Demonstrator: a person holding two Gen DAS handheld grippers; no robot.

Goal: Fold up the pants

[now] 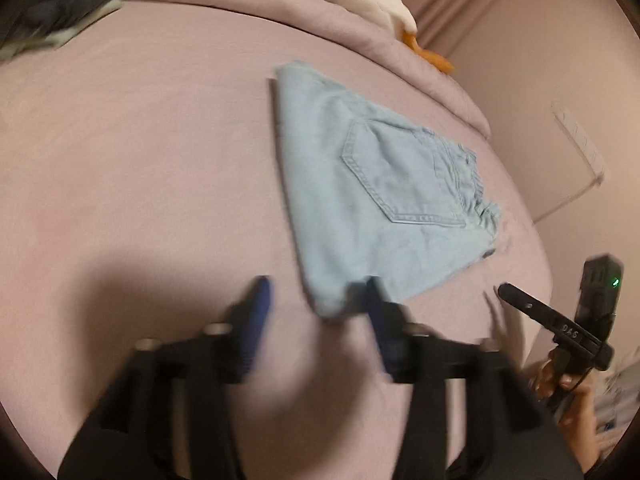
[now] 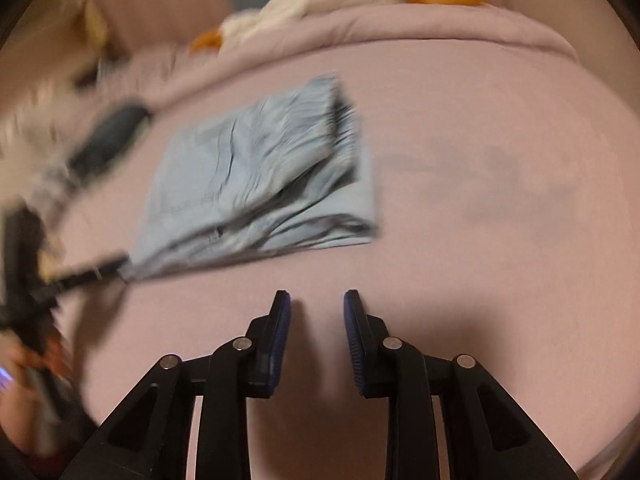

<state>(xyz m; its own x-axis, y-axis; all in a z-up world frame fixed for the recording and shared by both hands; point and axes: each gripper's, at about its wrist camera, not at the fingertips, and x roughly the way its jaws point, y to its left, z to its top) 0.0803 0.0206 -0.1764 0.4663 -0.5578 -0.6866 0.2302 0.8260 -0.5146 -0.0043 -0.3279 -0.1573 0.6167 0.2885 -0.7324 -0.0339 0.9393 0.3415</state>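
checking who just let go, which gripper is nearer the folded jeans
Left. The left gripper sits at the near corner of the folded jeans, jaws open. The right gripper is clear of them over bare sheet.

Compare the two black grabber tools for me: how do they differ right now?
The left gripper stands wide open at the near corner of the folded pants; the right gripper is open more narrowly, over bare pink bedsheet apart from the pants. In its own view the left gripper looks blurred, the right gripper sharp. Both have black arms with blue pads and hold nothing.
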